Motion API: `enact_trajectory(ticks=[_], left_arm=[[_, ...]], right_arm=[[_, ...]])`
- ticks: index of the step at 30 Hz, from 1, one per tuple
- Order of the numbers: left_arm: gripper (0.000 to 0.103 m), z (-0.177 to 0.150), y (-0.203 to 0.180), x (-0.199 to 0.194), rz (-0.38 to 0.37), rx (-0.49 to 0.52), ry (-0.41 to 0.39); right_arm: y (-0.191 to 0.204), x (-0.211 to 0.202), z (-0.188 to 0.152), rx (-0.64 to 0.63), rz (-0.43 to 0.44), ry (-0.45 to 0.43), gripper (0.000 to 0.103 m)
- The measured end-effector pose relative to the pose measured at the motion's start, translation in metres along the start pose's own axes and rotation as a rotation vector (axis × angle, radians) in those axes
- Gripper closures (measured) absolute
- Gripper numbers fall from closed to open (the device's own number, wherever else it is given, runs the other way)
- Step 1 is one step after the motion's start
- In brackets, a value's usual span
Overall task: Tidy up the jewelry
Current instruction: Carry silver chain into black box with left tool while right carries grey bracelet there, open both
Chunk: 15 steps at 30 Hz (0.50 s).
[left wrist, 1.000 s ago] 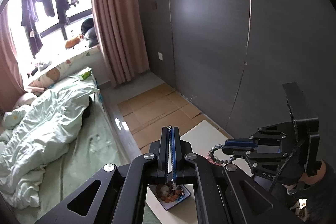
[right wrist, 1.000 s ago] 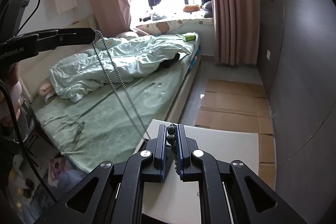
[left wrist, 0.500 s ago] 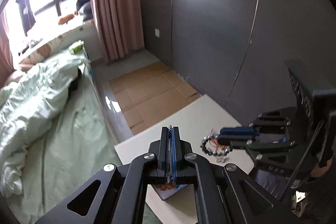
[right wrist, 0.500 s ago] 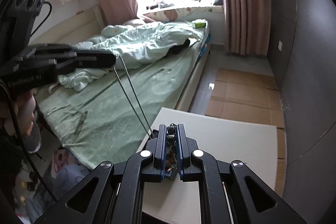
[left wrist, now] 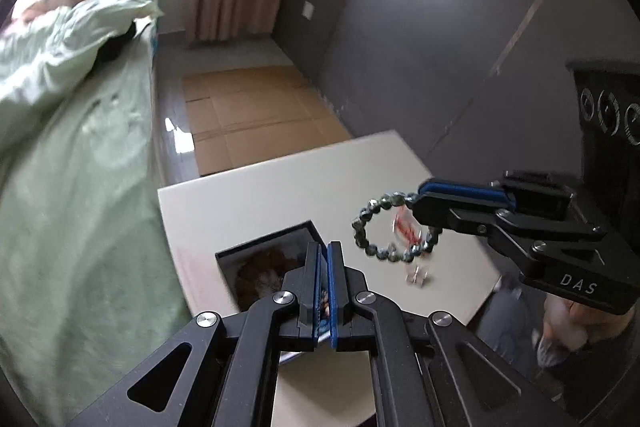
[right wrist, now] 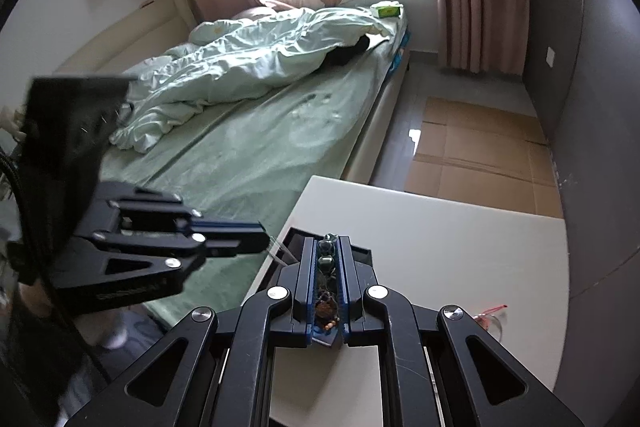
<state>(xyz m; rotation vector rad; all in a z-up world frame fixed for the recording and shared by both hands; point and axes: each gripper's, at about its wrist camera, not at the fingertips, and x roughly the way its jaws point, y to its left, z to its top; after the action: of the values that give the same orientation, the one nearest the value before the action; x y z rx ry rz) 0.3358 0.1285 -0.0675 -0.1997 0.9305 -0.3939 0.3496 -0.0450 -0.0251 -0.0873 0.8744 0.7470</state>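
The right gripper (left wrist: 420,195) is clenching a dark bead bracelet (left wrist: 357,227); the beads are sitting between its blue pads (right wrist: 345,267) in the right wrist view, while the rest of the loop is hanging free in the air above the white counter (left wrist: 260,203); the loop is hovering just to the right of an open dark box (left wrist: 264,241), not touching it.

The left gripper (left wrist: 324,251) is pointing down over that box; its jaws are standing all but closed, with only a narrow slit between the pads; in the right wrist view faint thin strands (right wrist: 280,251) are running from its tip toward the near corner of the box, too blurred to say whether they are a chain or whether the pads are pinching them.

The box is lying near the counter's edge by the bed (right wrist: 260,147); brownish jewelry (left wrist: 264,275) is showing inside it, partly hidden behind the left gripper's fingers.

A small clear bag with a red strip (right wrist: 490,315) is lying on the counter to the right of the box, apart from it; flattened cardboard (right wrist: 480,155) is covering the floor beyond the counter.
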Motion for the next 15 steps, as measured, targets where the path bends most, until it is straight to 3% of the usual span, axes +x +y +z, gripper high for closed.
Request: enact_trajectory(ticks=[2,3,4,10,15], left_arm=[[0.073,-0.011,0.017,0.001,-0.018,-0.077,-0.072],[0.047,-0.014,0.022,0.002,-0.02,-0.101,-0.098],[0.033,-0.019,0.028,0.002,-0.015,-0.128,-0.13],[0.032,-0.021,0.038,-0.007,0.046,-0.117,-0.157],[0.032,-0.024,0.051,0.001,0.096,-0.147,-0.132]], right_arm=[[-0.001,0.005,0.0,0.007,0.01,0.004,0.093],[-0.002,0.007,0.0,0.011,0.016,0.01,0.093],[-0.002,0.01,0.0,0.012,0.017,0.014,0.093],[-0.002,0.03,-0.003,0.014,0.035,0.044,0.092],[0.002,0.048,-0.005,0.03,0.081,0.045,0.092]])
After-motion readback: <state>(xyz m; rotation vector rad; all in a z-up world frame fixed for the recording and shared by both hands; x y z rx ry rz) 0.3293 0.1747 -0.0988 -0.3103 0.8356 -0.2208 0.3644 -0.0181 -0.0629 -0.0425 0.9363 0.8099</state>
